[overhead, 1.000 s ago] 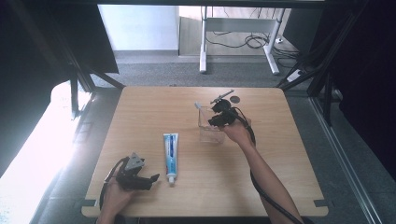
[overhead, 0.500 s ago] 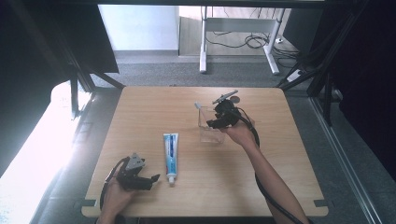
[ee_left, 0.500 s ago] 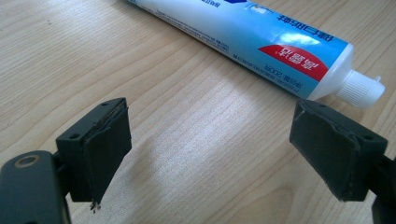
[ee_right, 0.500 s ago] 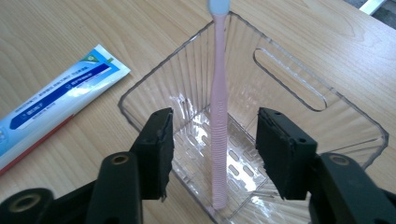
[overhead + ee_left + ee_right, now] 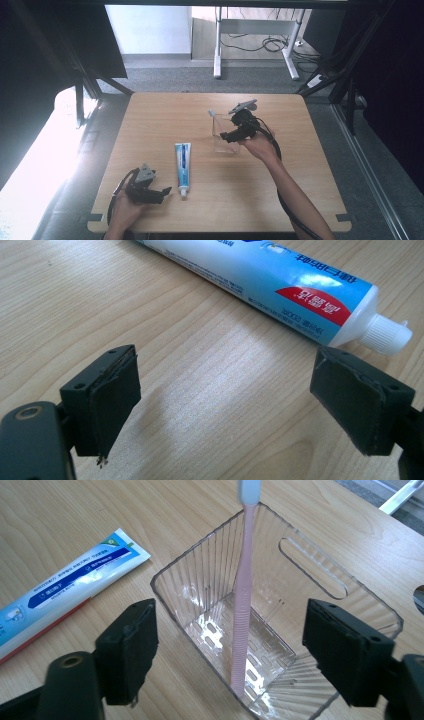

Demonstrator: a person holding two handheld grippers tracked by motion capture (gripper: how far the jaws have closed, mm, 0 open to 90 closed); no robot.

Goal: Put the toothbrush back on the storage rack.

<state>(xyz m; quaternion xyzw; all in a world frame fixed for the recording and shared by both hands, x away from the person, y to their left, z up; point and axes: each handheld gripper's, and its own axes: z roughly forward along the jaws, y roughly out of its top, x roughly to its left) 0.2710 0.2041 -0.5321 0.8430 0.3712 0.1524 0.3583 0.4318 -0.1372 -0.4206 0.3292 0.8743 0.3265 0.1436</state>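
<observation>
We see a pale wood-grain table [image 5: 150, 120]. The toothpaste tube [image 5: 280, 285] is white and sky blue, with a red patch bearing white lettering and a ribbed white cap; its far end carries a dark blue band. The toothbrush [image 5: 243, 580] has a pink handle and a whitish head. The ribbed basket [image 5: 320, 580] is clear and colourless. Both grippers, left [image 5: 235, 405] and right [image 5: 235, 655], have matt black jaws.

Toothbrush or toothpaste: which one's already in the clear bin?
The toothbrush: it stands in the clear bin, leaning on the far rim. The toothpaste lies flat on the table, outside it.
</observation>
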